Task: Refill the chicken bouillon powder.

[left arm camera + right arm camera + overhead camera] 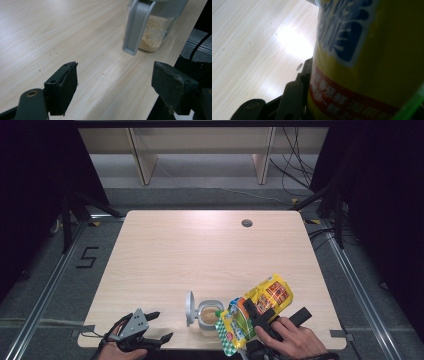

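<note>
Pouring under way at the near edge of the tabletop (200,250), judging by the tilt of the yellow seasoning pouch (256,306), clamped in the jaws of the right gripper (272,316) and held slanting, lower green-and-white end just above and beside the small clear jar (209,317). Seen close in the right gripper view: pouch (372,60) pressed against one black jaw, blue lettering and a red band across its face. Jar open, grey flip lid (189,308) swung up on its left side, pale brown granules already inside; in the left gripper view, jar (156,32) filled with granules a good way up the wall, lid arm (136,27) hanging down in front. Left gripper (150,330) idle near the left front corner, jaws spread wide and holding nothing, well apart from the jar. Likely left to do: finishing the pour, setting the pouch down, snapping the lid shut. No stream of granules discernible, so flow uncertain. Farther back, bare tabletop up to the round cable hole (246,223).
</note>
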{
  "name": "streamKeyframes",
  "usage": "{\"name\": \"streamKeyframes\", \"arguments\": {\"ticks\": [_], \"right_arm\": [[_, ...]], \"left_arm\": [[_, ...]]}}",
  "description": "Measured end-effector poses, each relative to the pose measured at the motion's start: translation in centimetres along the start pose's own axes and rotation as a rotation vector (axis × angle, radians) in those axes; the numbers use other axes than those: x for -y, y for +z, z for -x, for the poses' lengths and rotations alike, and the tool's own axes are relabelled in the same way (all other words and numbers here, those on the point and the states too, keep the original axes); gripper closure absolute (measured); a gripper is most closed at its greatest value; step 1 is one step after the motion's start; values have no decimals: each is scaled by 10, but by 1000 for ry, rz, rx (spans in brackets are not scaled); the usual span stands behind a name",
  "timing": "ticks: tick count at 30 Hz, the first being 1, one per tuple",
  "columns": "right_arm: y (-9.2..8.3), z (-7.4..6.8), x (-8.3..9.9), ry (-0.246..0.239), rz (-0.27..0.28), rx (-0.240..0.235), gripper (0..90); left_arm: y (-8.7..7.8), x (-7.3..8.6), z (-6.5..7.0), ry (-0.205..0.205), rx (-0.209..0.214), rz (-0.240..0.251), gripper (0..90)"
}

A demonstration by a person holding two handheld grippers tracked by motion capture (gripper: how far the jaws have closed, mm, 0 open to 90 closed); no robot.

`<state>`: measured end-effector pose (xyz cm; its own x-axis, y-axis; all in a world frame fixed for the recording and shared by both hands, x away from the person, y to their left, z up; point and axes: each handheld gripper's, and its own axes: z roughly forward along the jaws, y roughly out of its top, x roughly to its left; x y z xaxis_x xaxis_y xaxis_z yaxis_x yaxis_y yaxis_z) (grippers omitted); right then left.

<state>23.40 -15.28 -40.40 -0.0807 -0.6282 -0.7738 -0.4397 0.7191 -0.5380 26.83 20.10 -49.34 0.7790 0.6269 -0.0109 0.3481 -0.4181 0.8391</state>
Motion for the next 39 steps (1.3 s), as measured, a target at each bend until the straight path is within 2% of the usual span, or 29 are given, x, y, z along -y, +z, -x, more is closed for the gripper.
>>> {"name": "streamKeyframes", "arguments": {"ticks": [1, 3, 4, 8, 9, 10, 12, 13, 14, 15, 16, 17, 20, 22, 23, 24, 25, 26, 27, 30, 31, 32, 33, 35, 37, 39], "right_arm": [[0, 0, 0, -7, -10, 2, 664], [1, -1, 0, -19, 7, 3, 664], [1, -2, 0, 14, 4, -2, 664], [2, -4, 0, 35, 16, -12, 664], [1, -7, 1, 77, 1, -23, 665], [2, -9, 1, 104, 2, -8, 665], [1, -9, 2, 106, -5, -22, 665], [2, -9, 4, 91, 1, -23, 665], [2, -9, 4, 89, 1, -29, 665], [1, -9, 5, 90, 0, -28, 665], [1, -10, 5, 98, 1, -28, 665], [1, -10, 5, 103, 4, -22, 665], [1, -11, 6, 117, 14, -24, 665], [1, -13, 7, 141, 30, -16, 665], [2, -16, 8, 200, 42, -9, 665], [2, -17, 9, 208, 45, -7, 665], [3, -14, 11, 174, 59, -9, 665], [4, -14, 12, 162, 62, -11, 665], [3, -18, 11, 217, 57, -14, 665], [6, -19, 12, 205, 66, -15, 666], [5, -20, 13, 211, 59, -20, 665], [5, -20, 13, 222, 60, -25, 666], [5, -23, 12, 273, 66, -22, 666], [4, -23, 13, 280, 65, -23, 666], [5, -23, 13, 295, 70, -28, 666], [5, -24, 14, 312, 78, -34, 667]], "left_arm": [[0, 0, 0, 0, 0, 0, 205], [1, 0, 1, -23, 11, 12, 205], [1, 0, 1, -22, 10, 12, 205], [1, 0, 1, -22, 10, 12, 205], [1, 0, 1, -20, 9, 14, 205], [0, 0, 0, -2, 0, 3, 205], [0, 0, 0, -1, 0, 0, 205], [0, 0, 0, 0, 0, 0, 205], [1, 0, 1, -18, 4, 18, 205], [0, 0, 0, -5, 0, 4, 205], [1, 0, 1, -19, 10, 12, 205], [0, 0, 0, 3, 3, -7, 205], [0, 0, 0, 0, -1, 0, 205], [0, 0, 0, -1, -4, 3, 205], [0, 0, 1, -7, -3, 9, 205], [1, 0, 2, -21, 2, 23, 205], [0, 0, 0, -1, 1, 11, 205], [0, 0, -1, 12, 0, 2, 205], [0, 0, 0, 0, 0, 0, 205], [1, 0, 2, -20, 3, 21, 205], [-1, 0, -1, 12, -2, -1, 205], [0, 0, -1, 16, 2, 2, 205], [0, 0, 0, 3, 0, 1, 205], [0, 0, 0, 2, 0, 1, 205], [0, -1, -2, 31, 4, 3, 205], [1, 0, 0, 4, 7, 26, 205]]}}
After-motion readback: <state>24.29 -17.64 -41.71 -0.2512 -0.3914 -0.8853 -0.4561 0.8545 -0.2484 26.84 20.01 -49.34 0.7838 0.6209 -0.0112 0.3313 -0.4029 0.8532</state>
